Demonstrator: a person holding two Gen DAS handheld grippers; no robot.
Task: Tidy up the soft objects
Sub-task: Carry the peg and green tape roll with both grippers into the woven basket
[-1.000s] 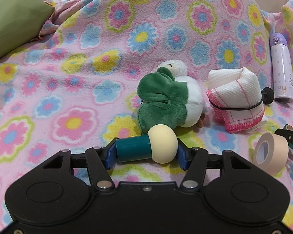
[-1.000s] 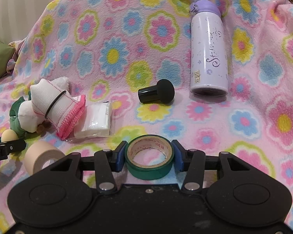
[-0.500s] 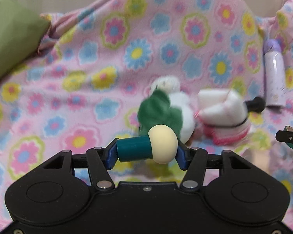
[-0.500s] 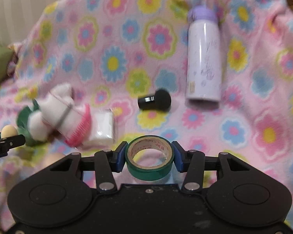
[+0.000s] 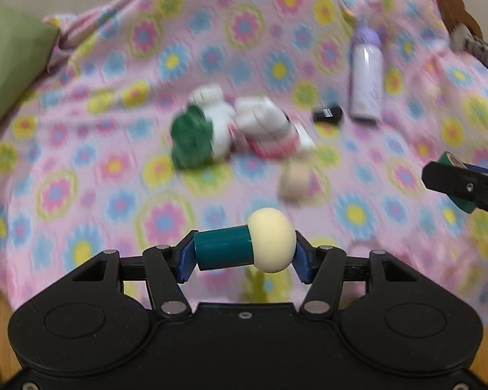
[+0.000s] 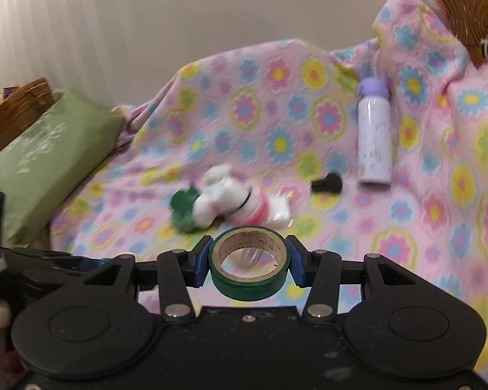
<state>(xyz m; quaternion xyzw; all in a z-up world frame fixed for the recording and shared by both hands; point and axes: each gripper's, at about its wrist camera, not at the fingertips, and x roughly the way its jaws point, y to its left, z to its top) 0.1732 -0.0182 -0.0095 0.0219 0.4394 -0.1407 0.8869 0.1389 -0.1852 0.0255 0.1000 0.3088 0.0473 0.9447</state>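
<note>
My left gripper (image 5: pixel 242 252) is shut on a teal stick with a cream foam head (image 5: pixel 244 248), held crosswise above the flowered pink blanket (image 5: pixel 120 149). My right gripper (image 6: pixel 249 261) is shut on a green tape roll (image 6: pixel 249 265), lifted off the blanket (image 6: pixel 309 120); it also shows at the right edge of the left wrist view (image 5: pixel 465 185). On the blanket lie a green and white plush toy (image 5: pixel 198 136) (image 6: pixel 192 208), a rolled white and pink cloth bound with a black band (image 5: pixel 266 130) (image 6: pixel 244 204), and a beige tape roll (image 5: pixel 296 178).
A lilac and white bottle (image 6: pixel 374 136) (image 5: pixel 366 78) lies at the back right, with a black foam-headed stick (image 6: pixel 327 183) (image 5: pixel 328 113) beside it. A green pillow (image 6: pixel 39 159) and a wicker basket (image 6: pixel 19 113) sit at the left. A white packet (image 6: pixel 279 209) lies by the cloth.
Both grippers have risen and pulled back from the blanket with their loads, so the plush, cloth and bottle look smaller and farther. The wall and pillow have come into the right wrist view.
</note>
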